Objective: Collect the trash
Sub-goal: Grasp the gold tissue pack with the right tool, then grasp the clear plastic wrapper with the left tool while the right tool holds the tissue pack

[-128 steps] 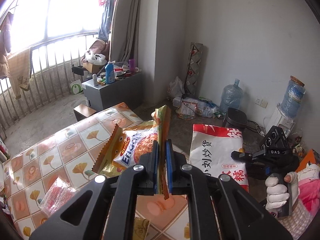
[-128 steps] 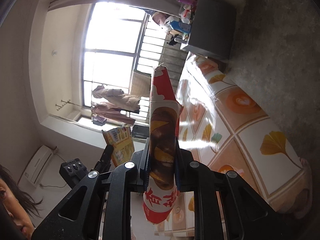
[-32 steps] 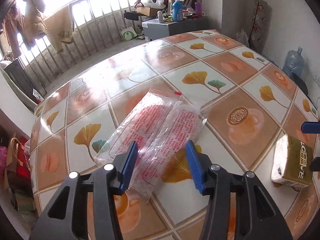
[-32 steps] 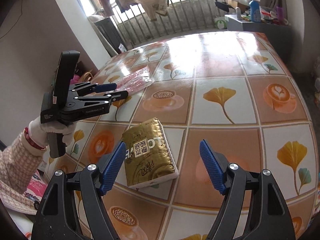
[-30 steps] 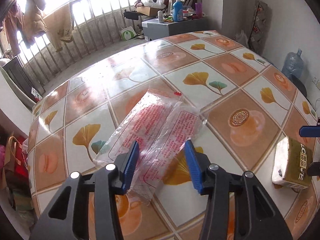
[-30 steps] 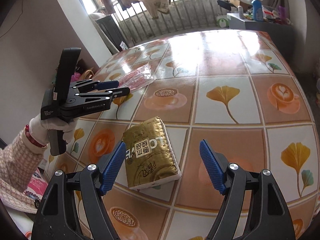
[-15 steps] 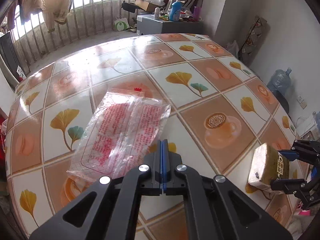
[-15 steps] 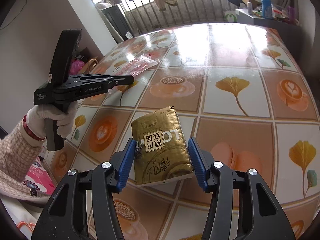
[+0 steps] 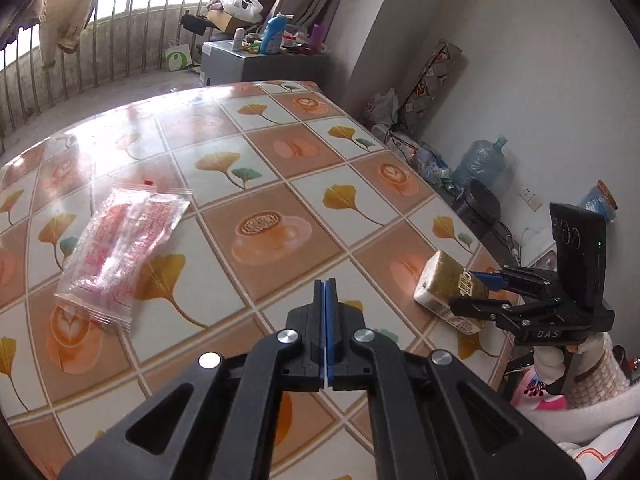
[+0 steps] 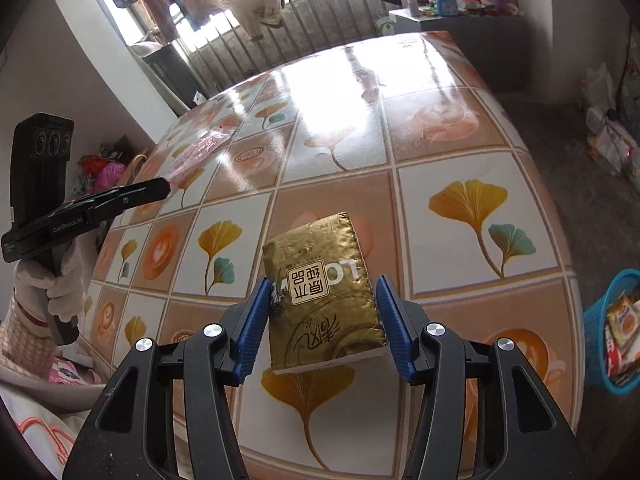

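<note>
On the table, the right gripper clamps the gold pack; left of the pack, the left gripper hangs pressed together, empty, beside the clear wrapper.

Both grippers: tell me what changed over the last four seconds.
The left gripper let go of its snack bag and shut empty. The right gripper dropped its red wrapper and closed on the gold tissue pack. The clear pink-printed bag lies on the tablecloth as before.
</note>
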Available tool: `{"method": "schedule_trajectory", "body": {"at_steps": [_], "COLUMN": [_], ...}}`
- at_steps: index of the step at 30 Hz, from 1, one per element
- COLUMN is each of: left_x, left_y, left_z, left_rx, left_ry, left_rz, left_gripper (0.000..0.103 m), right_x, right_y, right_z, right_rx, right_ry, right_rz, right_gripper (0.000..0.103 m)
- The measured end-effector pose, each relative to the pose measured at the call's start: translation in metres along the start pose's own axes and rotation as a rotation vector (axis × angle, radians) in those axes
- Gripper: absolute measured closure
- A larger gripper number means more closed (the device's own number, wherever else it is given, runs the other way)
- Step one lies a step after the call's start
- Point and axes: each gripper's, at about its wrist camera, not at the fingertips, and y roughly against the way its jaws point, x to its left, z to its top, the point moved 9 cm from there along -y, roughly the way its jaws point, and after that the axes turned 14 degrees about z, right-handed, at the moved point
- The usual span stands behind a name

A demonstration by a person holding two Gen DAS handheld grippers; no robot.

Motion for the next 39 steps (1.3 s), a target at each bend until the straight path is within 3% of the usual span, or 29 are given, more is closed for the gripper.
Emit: {"method": "schedule_trajectory", "body": {"at_steps": [3,5,6,10,13,17,19,30,34,39], "left_x": [0.045,0.08,0.098,0.153,0.172,0.163,0.146,0.003,-0.034,-0.027], "left_y": [-0.006,-0.017,-0.023,-0.051,-0.064,-0.08,-0.078,-0.048,-0.039,-0.026], "left_z": [0.027,0.043,0.047,0.056,0.056,0.045,0.041,-0.016,-0.032,-0.029], "left_rx": [-0.038,-0.06,-0.057,-0.011,0.008,0.069,0.064,0.112,0.161,0.141], "left_ry": [0.07,0.102,0.116,0.194,0.223,0.236,0.2,-0.056,-0.041,0.019], "left_rz": [0.107,0.195,0.251,0.368,0.385,0.311,0.283,0.073,-0.052,-0.058], "left_gripper": [0.094,0.076,0.074,0.072,0.07,0.07,0.07,0.07,0.07,0.07], "right_x": [-0.009,-0.012,-0.013,-0.015,-0.016,-0.016,-0.019,-0.022,-0.021,-0.017], "right_y": [0.002,0.0,-0.001,-0.002,-0.001,0.002,0.005,0.011,0.011,0.014], "right_z": [0.009,0.015,0.017,0.022,0.021,0.018,0.016,0.01,0.01,0.011], "right_rx": [-0.049,-0.074,-0.083,-0.109,-0.124,-0.135,-0.137,-0.156,-0.158,-0.159], "right_ry": [-0.072,-0.1,-0.111,-0.146,-0.152,-0.148,-0.146,-0.136,-0.131,-0.137], "right_rz": [0.011,0.002,-0.002,0.002,0.013,0.024,0.026,0.03,0.022,0.022], "right_gripper": [0.053,0.053,0.053,0.053,0.053,0.053,0.053,0.053,0.053,0.046]}}
